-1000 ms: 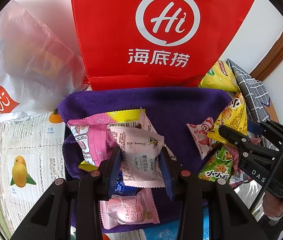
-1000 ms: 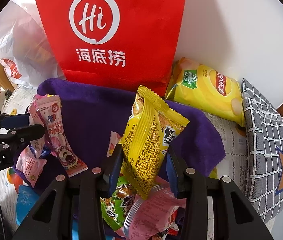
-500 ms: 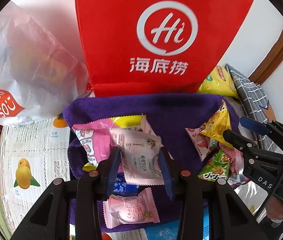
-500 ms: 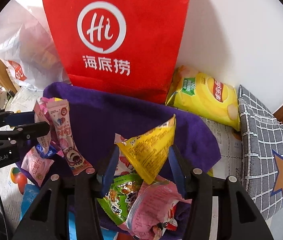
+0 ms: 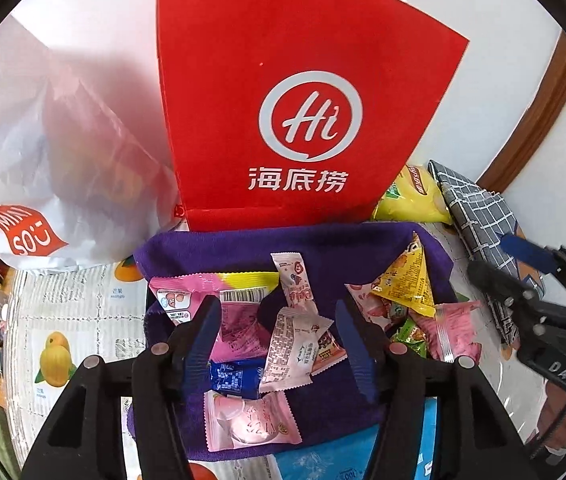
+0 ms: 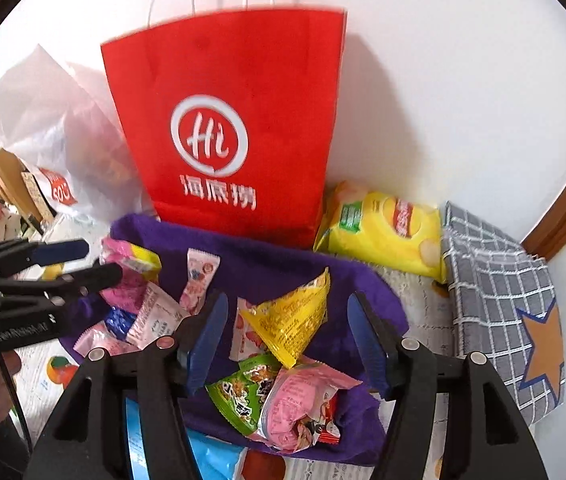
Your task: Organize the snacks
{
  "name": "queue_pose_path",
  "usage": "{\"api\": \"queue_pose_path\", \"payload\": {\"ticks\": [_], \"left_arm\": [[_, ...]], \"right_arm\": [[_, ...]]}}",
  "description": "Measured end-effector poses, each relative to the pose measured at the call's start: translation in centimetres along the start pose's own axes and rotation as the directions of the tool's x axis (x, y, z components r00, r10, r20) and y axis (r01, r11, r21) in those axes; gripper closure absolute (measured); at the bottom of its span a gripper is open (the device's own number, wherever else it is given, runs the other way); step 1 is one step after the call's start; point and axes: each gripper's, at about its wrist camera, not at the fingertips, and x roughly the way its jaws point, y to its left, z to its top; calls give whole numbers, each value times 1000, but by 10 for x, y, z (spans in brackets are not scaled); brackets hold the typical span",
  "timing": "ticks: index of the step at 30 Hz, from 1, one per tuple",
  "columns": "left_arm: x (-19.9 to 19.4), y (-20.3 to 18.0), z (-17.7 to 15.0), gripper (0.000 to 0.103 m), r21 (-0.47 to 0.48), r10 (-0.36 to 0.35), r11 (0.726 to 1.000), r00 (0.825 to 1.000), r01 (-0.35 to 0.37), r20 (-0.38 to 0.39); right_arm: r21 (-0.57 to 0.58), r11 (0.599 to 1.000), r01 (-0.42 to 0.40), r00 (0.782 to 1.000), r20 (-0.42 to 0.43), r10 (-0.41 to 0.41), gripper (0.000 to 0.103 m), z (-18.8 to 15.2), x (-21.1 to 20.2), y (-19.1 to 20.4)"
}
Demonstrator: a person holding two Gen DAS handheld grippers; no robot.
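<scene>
A purple cloth [image 5: 323, 248] holds two piles of snack packets in front of a red paper bag [image 5: 303, 120]. My left gripper [image 5: 279, 338] hovers over the left pile with its jaws opening. A white-pink packet [image 5: 291, 356] lies loose on the cloth between the pads, touched by neither. Over the right pile my right gripper [image 6: 287, 340] is also opening. The yellow packet [image 6: 291, 320] rests free on the green and pink packets [image 6: 279, 400]. Each gripper shows in the other's view: the right gripper [image 5: 499, 260] at the right edge, the left gripper [image 6: 99, 260] at the left edge.
A yellow chip bag [image 6: 387, 232] and a grey checked cloth with a star [image 6: 495, 280] lie to the right by the wall. A white plastic bag [image 5: 43, 160] stands at the left. A blue packet [image 5: 323, 456] peeks from under the cloth's near edge.
Both grippers rose and opened. The left one let go of the white-pink packet, the right one let go of the yellow packet. Both packets dropped onto the piles.
</scene>
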Motion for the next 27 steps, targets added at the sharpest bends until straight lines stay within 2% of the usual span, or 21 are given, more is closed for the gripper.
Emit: {"api": "queue_pose_path", "payload": {"ticks": [4,7,13,17,21,25,27], "left_arm": [[-4,-4,-1,43,14,-2,1000,1000,2,2],[-11,-6,-1,43,19,0,1000,1000,-1,13],[-38,-11,-4,43,27,-15,1000,998,14,61],[-56,-17,-5,43,50,3,999,995,-8,95],[-83,-23,-10,43,74,-72,995,991,64,115],[-108,-25,-29,43,80,-58,996,988,46,147],[-115,-23,-41,43,67,-51,997,990,42,132]], "right_arm": [[-3,1000,10,1000,17,-10,41,1,-16,2],[2,1000,19,1000,-7,-19,41,0,-21,5],[29,999,30,1000,-11,-29,41,-8,-37,9],[28,998,61,998,-7,-61,40,-23,-59,17],[26,995,94,995,22,-94,25,-38,-86,27],[11,991,134,989,54,-134,22,-56,-115,40],[50,993,105,993,49,-107,22,-64,-126,39]]}}
